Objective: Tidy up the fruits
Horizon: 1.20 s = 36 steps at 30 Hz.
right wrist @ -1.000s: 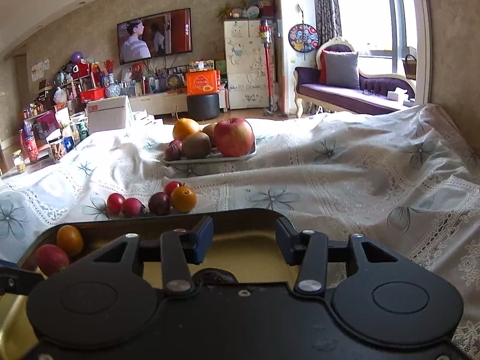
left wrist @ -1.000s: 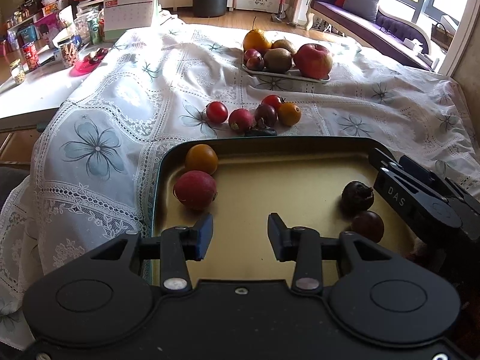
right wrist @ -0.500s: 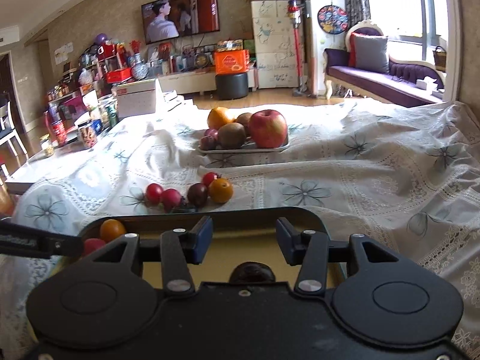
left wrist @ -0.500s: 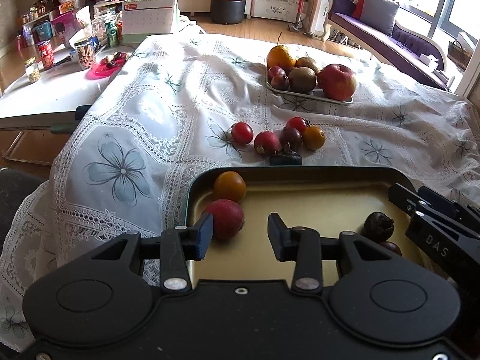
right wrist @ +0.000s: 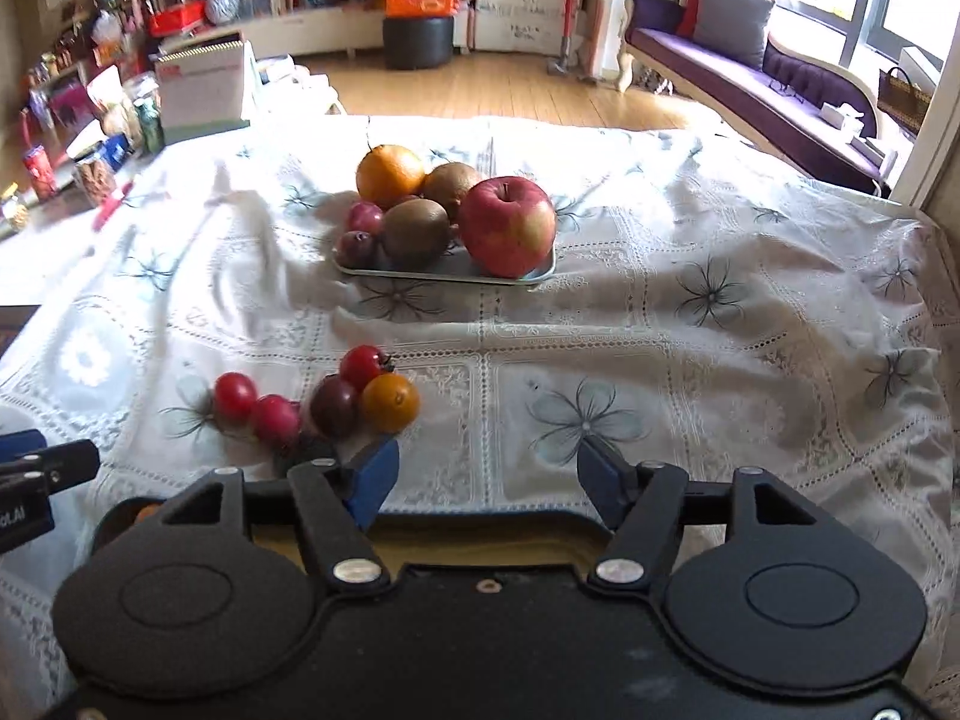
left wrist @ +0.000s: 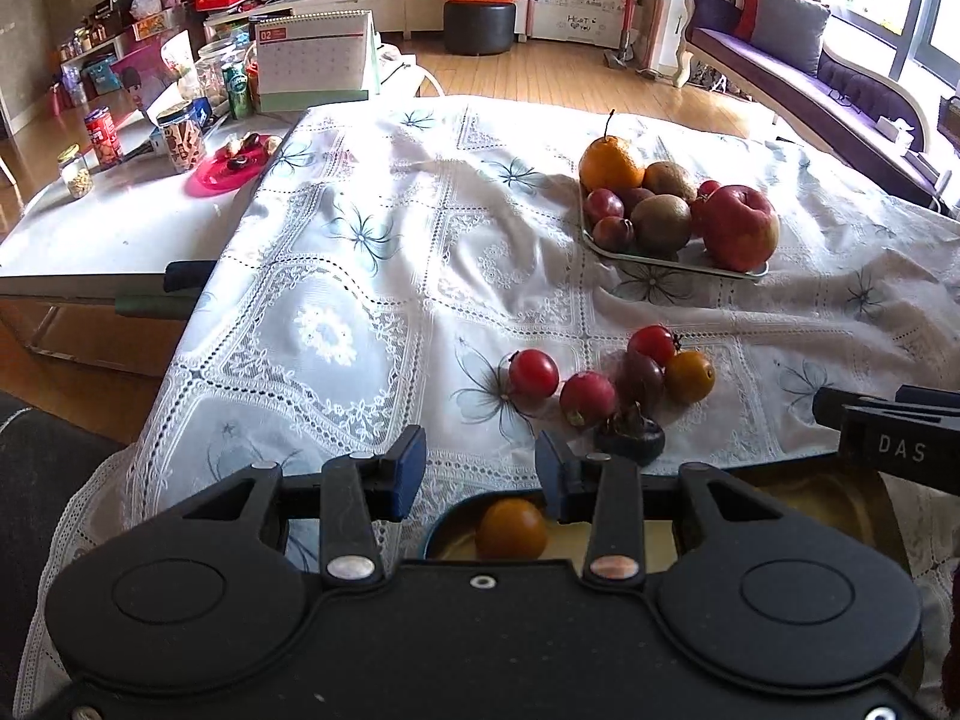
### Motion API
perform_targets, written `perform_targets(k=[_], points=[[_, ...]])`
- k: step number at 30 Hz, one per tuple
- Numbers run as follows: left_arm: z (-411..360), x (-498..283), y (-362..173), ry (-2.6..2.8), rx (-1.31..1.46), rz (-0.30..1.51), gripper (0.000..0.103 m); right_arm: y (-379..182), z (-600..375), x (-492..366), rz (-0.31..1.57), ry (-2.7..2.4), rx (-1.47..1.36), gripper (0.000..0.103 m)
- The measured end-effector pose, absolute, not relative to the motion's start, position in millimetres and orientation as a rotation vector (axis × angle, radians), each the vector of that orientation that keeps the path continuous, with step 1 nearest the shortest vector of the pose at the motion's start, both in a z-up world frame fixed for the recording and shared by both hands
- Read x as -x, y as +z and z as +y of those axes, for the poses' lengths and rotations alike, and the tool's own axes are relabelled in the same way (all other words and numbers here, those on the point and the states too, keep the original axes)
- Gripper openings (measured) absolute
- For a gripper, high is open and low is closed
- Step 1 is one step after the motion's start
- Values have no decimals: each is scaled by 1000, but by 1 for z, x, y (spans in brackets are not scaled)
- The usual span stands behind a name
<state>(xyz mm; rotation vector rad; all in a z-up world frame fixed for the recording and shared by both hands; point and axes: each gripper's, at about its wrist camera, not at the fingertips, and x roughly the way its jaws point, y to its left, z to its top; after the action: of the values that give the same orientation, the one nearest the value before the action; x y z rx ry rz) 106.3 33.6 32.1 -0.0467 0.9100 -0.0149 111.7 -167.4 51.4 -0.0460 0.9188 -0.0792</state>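
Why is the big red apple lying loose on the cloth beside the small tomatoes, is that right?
Not quite. The apple sits on the far plate with the orange and kiwis, as the right wrist view shows. Only the tomatoes lie loose on the cloth.

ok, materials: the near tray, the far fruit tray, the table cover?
Near tray: looks like metal, dark rim with a gold-toned glossy inside that shows glare. Far fruit tray: thin, pale grey-green, smooth; plastic or enamelled metal, cannot tell which. Tablecloth: white fabric, wrinkled, with lace-like openwork bands and printed grey flowers.
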Motion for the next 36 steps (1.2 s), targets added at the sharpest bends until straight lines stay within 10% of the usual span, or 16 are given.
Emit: perform_targets(k=[36], points=[[17, -209, -32, -65, 129, 1093, 48, -37, -155, -186, 926, 30, -141, 50]])
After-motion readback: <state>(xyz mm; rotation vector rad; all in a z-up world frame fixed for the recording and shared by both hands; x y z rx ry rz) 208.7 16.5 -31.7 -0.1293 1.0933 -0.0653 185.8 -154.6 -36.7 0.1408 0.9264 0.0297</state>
